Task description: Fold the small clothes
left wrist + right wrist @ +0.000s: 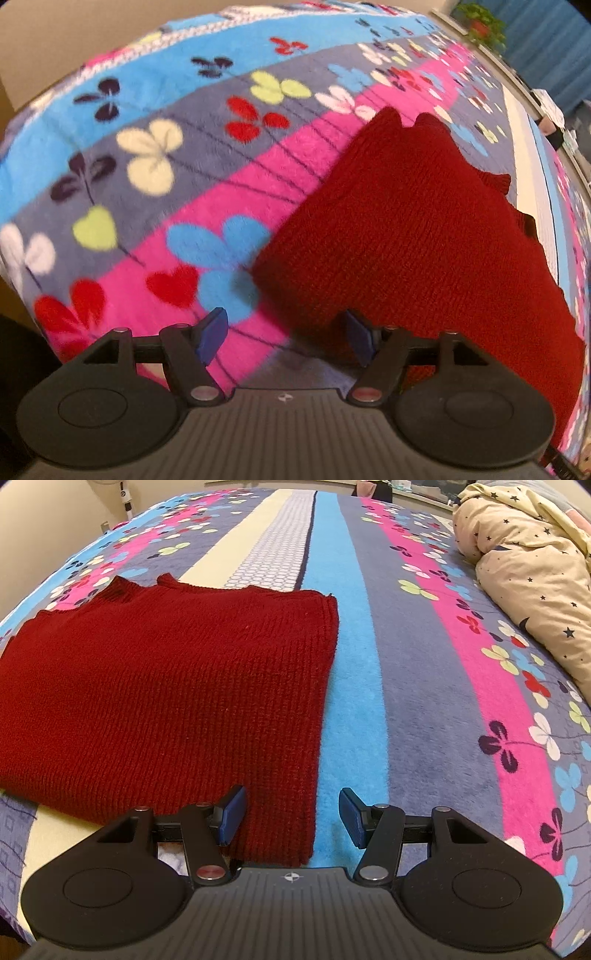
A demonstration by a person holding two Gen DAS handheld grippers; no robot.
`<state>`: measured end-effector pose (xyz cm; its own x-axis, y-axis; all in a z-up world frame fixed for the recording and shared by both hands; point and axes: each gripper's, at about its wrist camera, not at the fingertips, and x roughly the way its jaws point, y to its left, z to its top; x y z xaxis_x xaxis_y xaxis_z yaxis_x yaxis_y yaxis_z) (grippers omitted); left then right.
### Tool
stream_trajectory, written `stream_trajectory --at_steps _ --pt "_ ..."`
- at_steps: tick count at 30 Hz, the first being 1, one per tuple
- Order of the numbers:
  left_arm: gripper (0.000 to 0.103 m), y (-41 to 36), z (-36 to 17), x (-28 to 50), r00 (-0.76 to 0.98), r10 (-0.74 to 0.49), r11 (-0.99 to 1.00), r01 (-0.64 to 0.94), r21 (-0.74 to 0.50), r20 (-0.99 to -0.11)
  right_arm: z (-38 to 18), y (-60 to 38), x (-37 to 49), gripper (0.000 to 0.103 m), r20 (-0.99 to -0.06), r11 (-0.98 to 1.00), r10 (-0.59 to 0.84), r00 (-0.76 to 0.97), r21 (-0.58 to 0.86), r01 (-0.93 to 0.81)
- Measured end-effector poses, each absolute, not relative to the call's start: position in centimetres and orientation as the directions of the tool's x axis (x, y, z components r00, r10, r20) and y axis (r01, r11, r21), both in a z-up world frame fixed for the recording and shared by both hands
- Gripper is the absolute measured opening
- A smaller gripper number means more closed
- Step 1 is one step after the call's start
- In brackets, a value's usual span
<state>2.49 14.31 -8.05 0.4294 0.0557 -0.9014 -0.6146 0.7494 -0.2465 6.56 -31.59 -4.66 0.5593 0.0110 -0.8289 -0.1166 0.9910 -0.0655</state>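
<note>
your left gripper (286, 334) is released, its blue pads (212, 334) spread wide with nothing between them, and it hangs over the near edge of the bed. the red knit sweater (413, 236) lies flat on the striped floral blanket (155, 155), filling the left wrist view from about 12 o'clock round to 4 o'clock; its near left corner sits just ahead of the gap between the fingers, and the right pad overlaps the knit edge, though you cannot tell from here whether it touches. its far edge ends in a pair of small humps at about 1 o'clock. a potted plant (482, 26) shows in the far distance at 1 o'clock, in front of blue curtains (546, 48). your right gripper (291, 814) is also released, pads apart and holding nothing. in the right wrist view the sweater (166, 686) spreads from 9 o'clock to 12 o'clock, and its ribbed right edge runs down between the fingers, the near right corner lying just inside the left pad (232, 812) while the right pad sits over a bare blue stripe of the blanket (424, 701). a cream quilt with dark stars (528, 572) is bunched on the bed at 2 o'clock, well apart from the sweater.
</note>
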Motion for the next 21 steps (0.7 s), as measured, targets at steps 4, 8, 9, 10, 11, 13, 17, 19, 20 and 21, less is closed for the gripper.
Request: stream_trajectory --at_steps 4,8,9,10,11,13,17,19,20,21 --pt "0.080 14.4 -9.2 2.8 0.446 0.025 0.696 -0.650 -0.305 -0.895 -4.7 -31.7 6.6 0.057 -0.832 0.990 0.016 0.554 -0.064 -0.123" --pt "0.082 14.7 -9.5 3.1 0.452 0.037 0.647 -0.690 -0.324 -0.891 -4.7 -31.6 6.6 0.057 -0.833 0.989 0.023 0.552 -0.061 -0.134" --pt "0.080 14.5 -9.3 3.0 0.453 0.051 0.648 -0.693 -0.316 -0.890 -4.7 -31.6 6.6 0.057 -0.834 0.989 0.025 0.552 -0.061 -0.137" --pt "0.070 14.1 -9.0 2.9 0.461 0.074 0.657 -0.690 -0.304 -0.885 -4.7 -31.6 6.6 0.057 -0.834 0.988 0.026 0.551 -0.061 -0.139" --pt "0.043 13.7 -8.6 2.8 0.483 0.090 0.676 -0.672 -0.303 -0.871 -4.7 -31.6 6.6 0.057 -0.834 0.988 0.025 0.551 -0.063 -0.140" --pt "0.033 12.9 -7.8 2.8 0.519 0.113 0.706 -0.642 -0.299 -0.848 -4.7 -31.6 6.7 0.057 -0.835 0.988 0.024 0.550 -0.064 -0.141" --pt "0.020 12.0 -6.9 2.8 0.528 0.167 0.730 -0.634 -0.255 -0.833 -4.6 -31.6 6.7 0.057 -0.835 0.988 0.025 0.549 -0.063 -0.141" --pt "0.017 11.5 -6.4 2.8 0.537 0.187 0.751 -0.618 -0.233 -0.823 -4.6 -31.6 6.7 0.057 -0.835 0.988 0.026 0.549 -0.062 -0.141" --pt "0.016 11.2 -6.1 2.9 0.543 0.199 0.764 -0.607 -0.218 -0.816 -4.6 -31.6 6.7 0.057 -0.835 0.988 0.025 0.549 -0.063 -0.141" --pt "0.015 10.7 -5.6 3.0 0.552 0.213 0.782 -0.591 -0.198 -0.806 -4.6 -31.6 6.7 0.057 -0.835 0.988 0.025 0.550 -0.064 -0.141"
